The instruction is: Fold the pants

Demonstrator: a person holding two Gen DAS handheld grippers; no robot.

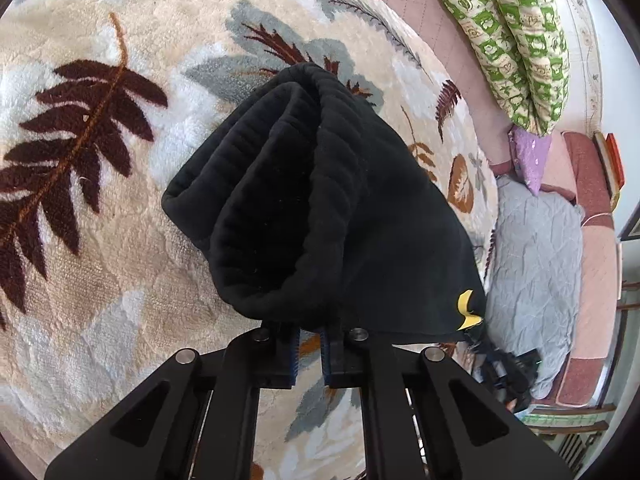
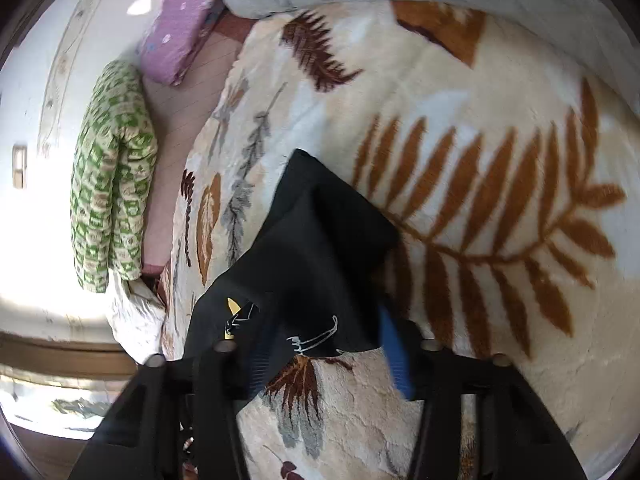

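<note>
The black pants (image 1: 320,208) hang bunched in front of my left gripper (image 1: 310,332), whose jaws are nearly closed on the ribbed waistband edge, lifted above the leaf-patterned blanket (image 1: 100,240). A yellow tag (image 1: 466,308) shows at the right hem. In the right wrist view the pants (image 2: 316,248) drape over the left finger of my right gripper (image 2: 326,348). Its blue pads (image 2: 394,352) stand wide apart, with black cloth between them near the tips.
The cream blanket (image 2: 480,120) with brown fern prints covers the bed. A green patterned quilt roll (image 1: 516,40), a purple pillow (image 2: 180,28) and a grey quilt (image 1: 536,248) lie along the bed's far side.
</note>
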